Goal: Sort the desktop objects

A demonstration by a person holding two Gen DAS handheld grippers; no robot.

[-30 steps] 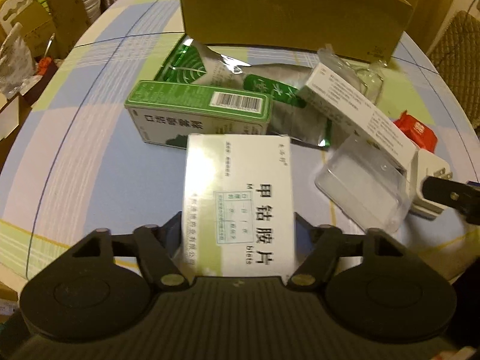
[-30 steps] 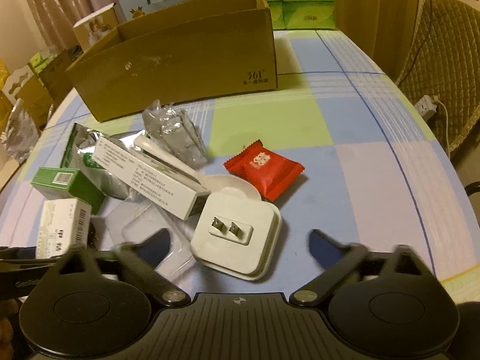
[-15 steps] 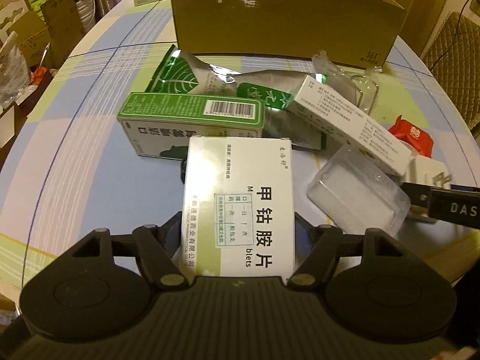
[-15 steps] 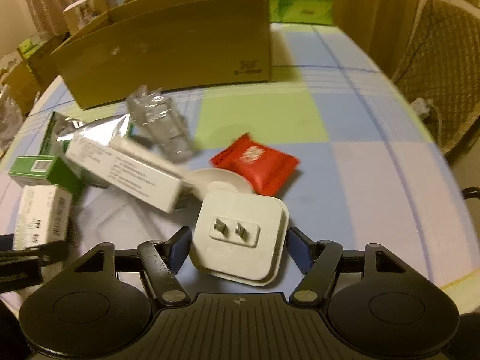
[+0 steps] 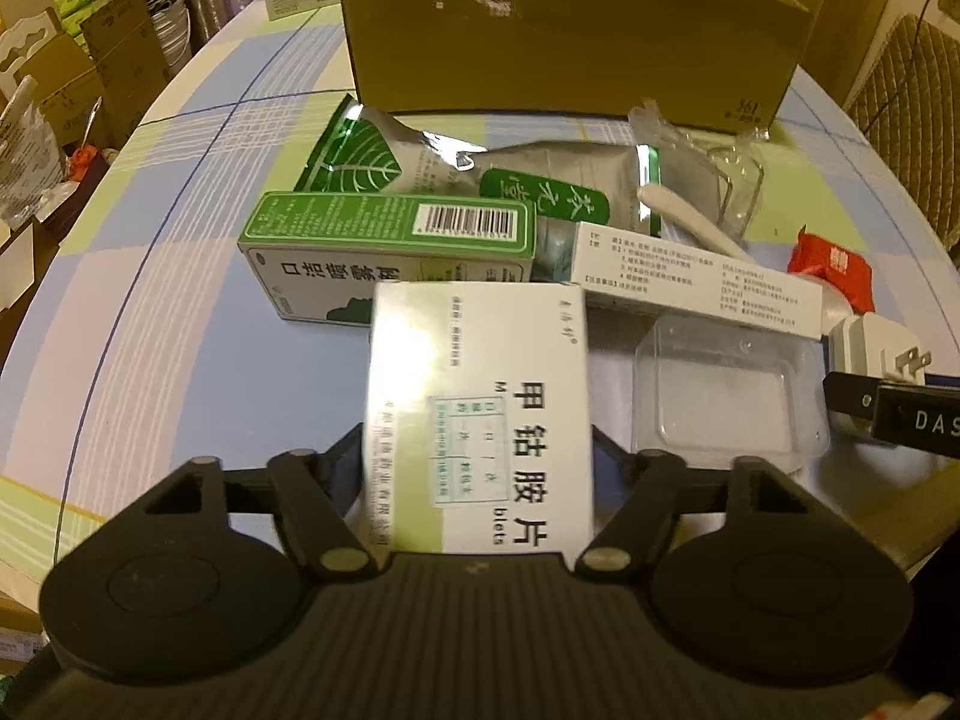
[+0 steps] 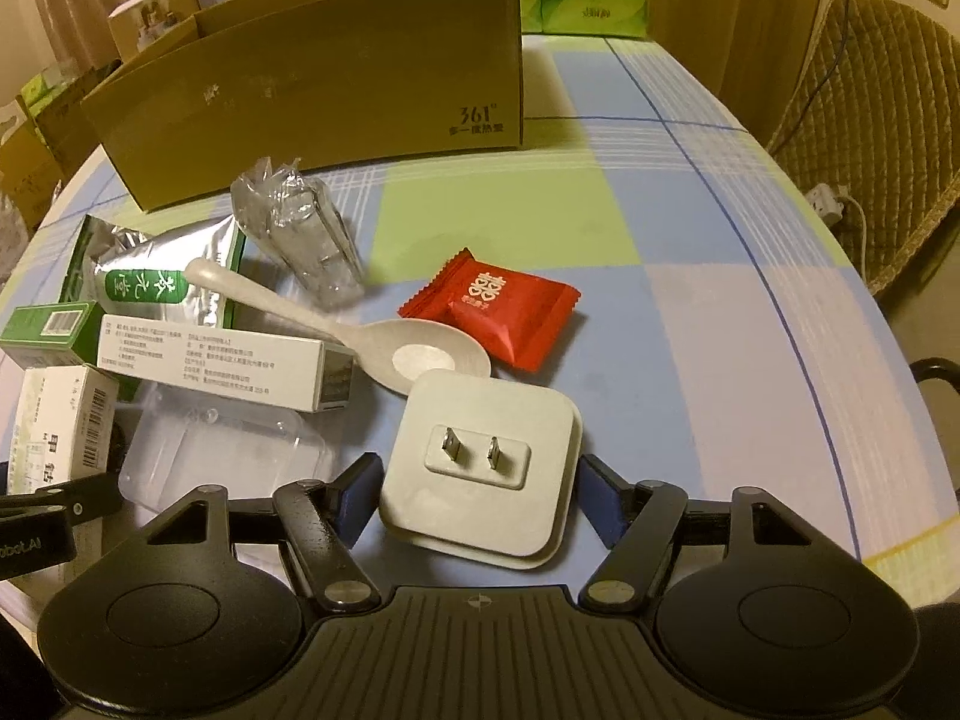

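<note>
In the left wrist view the white medicine box [image 5: 480, 414] is smeared with motion blur along its left edge, and its near end is hidden behind the left gripper [image 5: 477, 468] body. The wall plug adapter [image 5: 876, 354] is partly covered by the right gripper [image 5: 888, 414], itself cut off by the picture's right edge. In the right wrist view the same medicine box [image 6: 60, 426] runs off the left edge, and the long white carton [image 6: 222, 360] hides part of the green box [image 6: 51, 330]. The cardboard box [image 6: 324, 84] interior cannot be seen
</note>
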